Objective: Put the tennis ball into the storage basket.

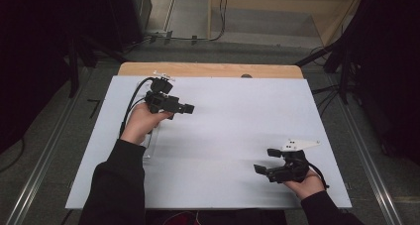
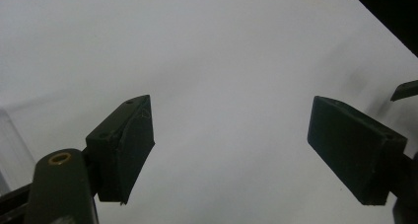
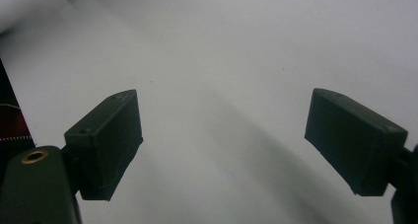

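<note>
My left gripper point(image 1: 187, 108) hovers over the far left part of the white board point(image 1: 233, 116), held by a hand in a black sleeve and pointing right. In the left gripper view its jaws point(image 2: 231, 103) stand apart with only bare board between them. My right gripper point(image 1: 266, 161) is near the board's front right corner and points left. Its jaws point(image 3: 224, 93) are also spread, with nothing between them. A dark jaw tip of the other gripper point(image 2: 406, 90) pokes in at the right edge of the left gripper view.
A faint clear plastic piece point(image 1: 152, 138) lies flat on the board under the left wrist. The wooden table edge point(image 1: 208, 69) runs behind the board. Black stands and cables stand on the floor to both sides.
</note>
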The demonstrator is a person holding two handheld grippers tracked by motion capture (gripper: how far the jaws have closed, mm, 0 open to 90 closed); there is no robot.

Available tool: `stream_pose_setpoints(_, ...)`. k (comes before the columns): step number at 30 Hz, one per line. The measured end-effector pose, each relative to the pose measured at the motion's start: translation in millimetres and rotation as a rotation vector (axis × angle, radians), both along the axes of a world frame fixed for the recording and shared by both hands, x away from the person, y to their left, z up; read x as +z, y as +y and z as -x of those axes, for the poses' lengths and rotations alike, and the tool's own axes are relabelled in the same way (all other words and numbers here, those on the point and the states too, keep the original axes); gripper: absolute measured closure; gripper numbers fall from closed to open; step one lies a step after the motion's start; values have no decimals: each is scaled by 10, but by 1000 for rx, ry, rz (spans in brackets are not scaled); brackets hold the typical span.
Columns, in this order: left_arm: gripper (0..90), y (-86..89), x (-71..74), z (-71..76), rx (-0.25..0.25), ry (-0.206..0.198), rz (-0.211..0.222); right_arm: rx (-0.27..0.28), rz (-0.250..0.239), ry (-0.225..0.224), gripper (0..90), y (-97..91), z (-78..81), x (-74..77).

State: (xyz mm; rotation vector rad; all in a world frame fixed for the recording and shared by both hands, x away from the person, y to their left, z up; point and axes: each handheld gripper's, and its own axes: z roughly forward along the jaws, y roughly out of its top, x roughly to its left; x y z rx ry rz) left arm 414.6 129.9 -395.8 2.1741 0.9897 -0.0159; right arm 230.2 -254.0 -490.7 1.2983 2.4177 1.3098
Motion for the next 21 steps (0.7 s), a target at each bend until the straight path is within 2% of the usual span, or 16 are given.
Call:
stream_pose_setpoints(3,182,-2,5,39,-10,-1,19,2,1,0,125,-2,2,2)
stream_pose_setpoints(11,182,-37,-42,159,-27,-28,9,2,2,0,125,-2,2,2)
stream_pose_setpoints(21,182,3,-104,337,-47,-35,36,3,2,0,125,-5,1,1)
